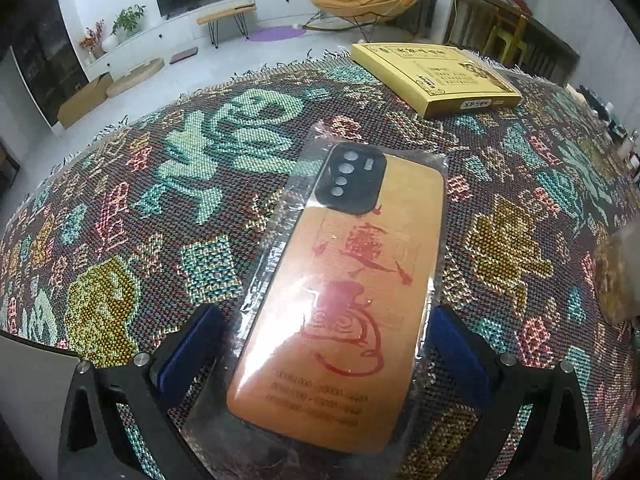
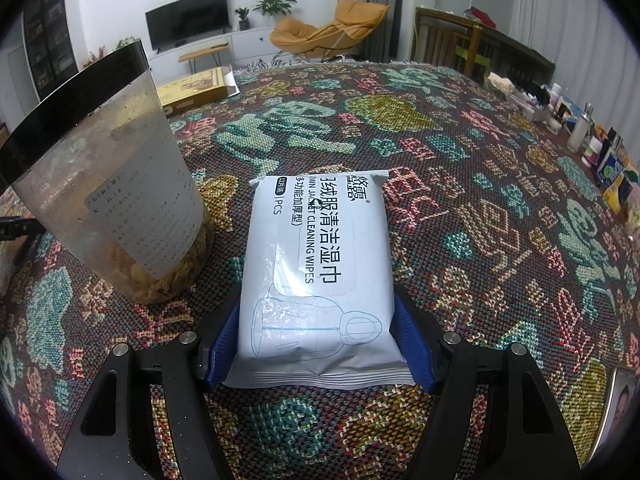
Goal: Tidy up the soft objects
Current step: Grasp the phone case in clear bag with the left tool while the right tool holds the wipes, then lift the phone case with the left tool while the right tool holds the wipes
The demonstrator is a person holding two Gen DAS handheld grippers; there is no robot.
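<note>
On the patterned woven cloth (image 1: pixel 168 184) that covers the table, the left gripper (image 1: pixel 320 344) has its blue pads spread wide to either side of an orange phone case in a clear plastic sleeve (image 1: pixel 340 280) — the pads stand clear of the case itself, though the crinkled edge of the sleeve reaches close to them, so nothing is held there. The case lies flat, camera cut-out pointing away, with a yellow flat box (image 1: pixel 432 76) well beyond it near the far edge. Further right, a tall frosted pouch of dried snack (image 2: pixel 112 200) stands upright just beside a white pack of cleaning wipes (image 2: pixel 320 264). The right gripper (image 2: pixel 320 340) has its pads pressed against both long sides of that pack at its near end, a firm hold on a soft bundle, the pack flat on the cloth. To my eye the wipes are gripped and ready to be lifted, while the left side is only lining up — it needs to close gently across the slippery sleeve without sliding off.
</note>
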